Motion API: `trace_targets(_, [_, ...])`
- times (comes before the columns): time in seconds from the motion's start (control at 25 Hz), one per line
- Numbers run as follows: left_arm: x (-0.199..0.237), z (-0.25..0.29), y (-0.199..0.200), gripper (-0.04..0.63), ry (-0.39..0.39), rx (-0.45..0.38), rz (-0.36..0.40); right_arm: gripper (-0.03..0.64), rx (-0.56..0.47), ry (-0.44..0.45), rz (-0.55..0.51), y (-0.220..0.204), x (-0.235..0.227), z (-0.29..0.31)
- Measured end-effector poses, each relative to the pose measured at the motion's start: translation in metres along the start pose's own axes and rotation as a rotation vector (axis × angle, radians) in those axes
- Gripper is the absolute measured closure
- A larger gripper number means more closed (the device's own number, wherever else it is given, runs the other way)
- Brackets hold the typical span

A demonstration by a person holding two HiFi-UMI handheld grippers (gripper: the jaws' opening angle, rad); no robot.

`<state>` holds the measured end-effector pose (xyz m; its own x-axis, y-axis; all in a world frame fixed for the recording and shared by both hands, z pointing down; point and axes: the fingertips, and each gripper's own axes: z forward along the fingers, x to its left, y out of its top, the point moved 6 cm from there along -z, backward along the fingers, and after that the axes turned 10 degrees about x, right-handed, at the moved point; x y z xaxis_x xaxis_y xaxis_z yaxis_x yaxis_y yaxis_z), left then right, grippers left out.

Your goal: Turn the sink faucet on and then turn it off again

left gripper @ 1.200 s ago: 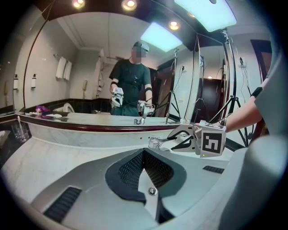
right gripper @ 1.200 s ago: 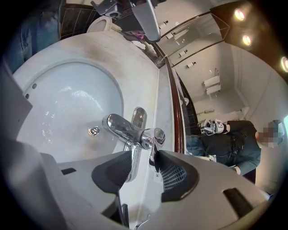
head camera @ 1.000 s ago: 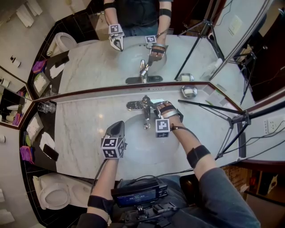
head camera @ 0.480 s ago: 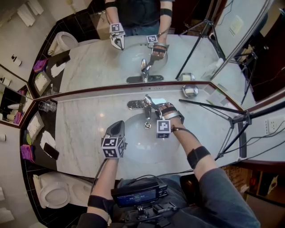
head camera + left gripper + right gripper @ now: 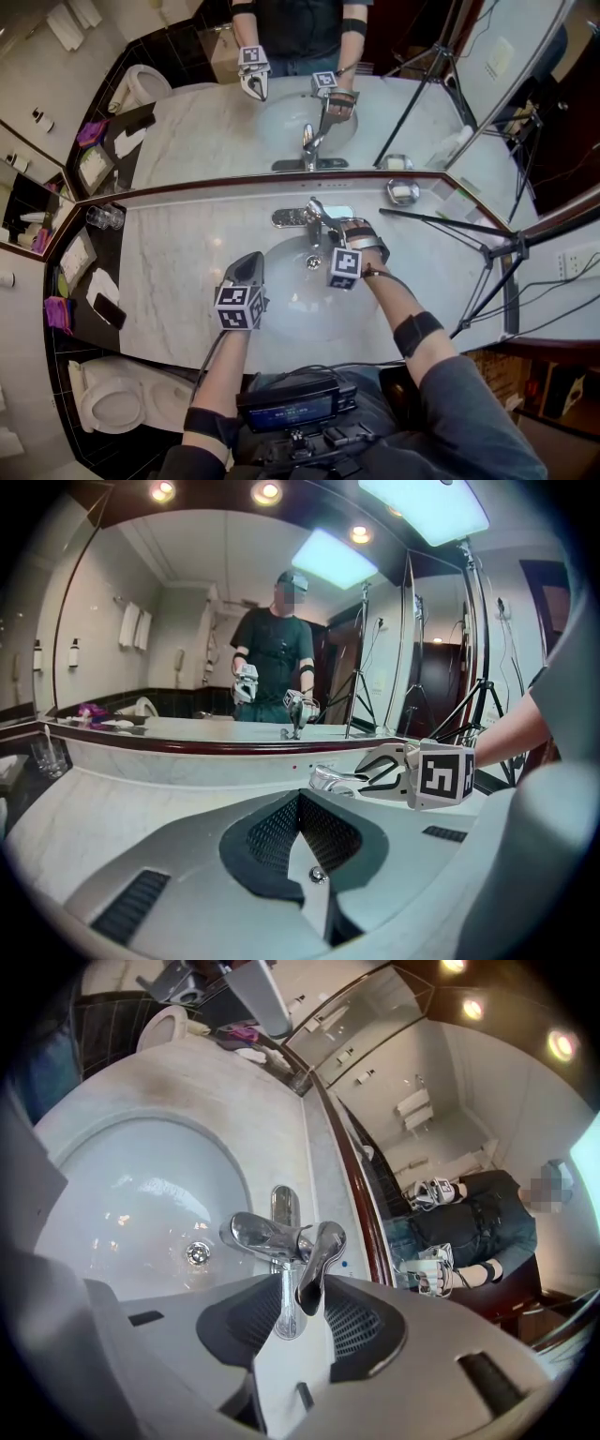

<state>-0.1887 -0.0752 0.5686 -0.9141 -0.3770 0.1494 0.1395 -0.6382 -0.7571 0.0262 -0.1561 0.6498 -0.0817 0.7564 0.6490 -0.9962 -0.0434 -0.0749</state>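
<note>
The chrome faucet [image 5: 312, 218] stands at the back of the white sink basin [image 5: 281, 291]. In the right gripper view its spout [image 5: 255, 1234] points over the drain [image 5: 198, 1253], and its lever [image 5: 317, 1258] slants down into the gap between my jaws. My right gripper [image 5: 330, 228] [image 5: 305, 1321] has just been closing around the lever. A gap still shows on both sides, so the pads do not press on it. My left gripper [image 5: 248, 265] [image 5: 300, 808] hovers over the basin's front left, shut and empty. I see no stream of water.
A mirror [image 5: 216, 122] runs along the back of the marble counter [image 5: 169, 272]. A glass [image 5: 103, 217] stands far left, a soap dish [image 5: 401, 192] at the right. Tripod legs [image 5: 487, 253] cross the right end. A toilet [image 5: 117, 403] sits below left.
The right gripper has rolled a little at the faucet and its jaws stand narrower around the lever. The left gripper has stayed put.
</note>
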Motion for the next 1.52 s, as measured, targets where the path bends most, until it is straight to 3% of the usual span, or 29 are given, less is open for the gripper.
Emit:
trace_targets(0.24, [-0.008,-0.012,0.001,0.592,-0.006,-0.017,0.007,0.490,-0.048,-0.032,0.119,-0.003,0.000,-0.028])
trace_targets(0.52, [-0.020,-0.024,0.004,0.592,-0.019,-0.041,0.022,0.562,-0.115,-0.046,0.361,-0.009,-0.019,-0.073])
trace_targets(0.64, [-0.025,-0.031,0.005,0.592,-0.026,-0.052,0.031,0.595,-0.156,0.000,0.530,-0.016,-0.023,-0.090])
trace_targets(0.92, [-0.028,-0.038,0.007,0.592,-0.037,-0.068,0.040,0.598,-0.327,0.147,1.081,-0.044,-0.035,-0.127])
trace_targets(1.04, [-0.028,-0.041,0.006,0.592,-0.045,-0.073,0.040,0.598,-0.357,0.180,1.217,-0.059,-0.023,-0.129])
trace_targets(1.28, [-0.028,-0.043,0.006,0.592,-0.049,-0.073,0.044,0.603,-0.376,0.187,1.404,-0.082,-0.014,-0.139])
trace_targets(1.52, [-0.029,-0.043,0.005,0.592,-0.050,-0.069,0.046,0.603,-0.353,0.173,1.408,-0.091,-0.009,-0.140])
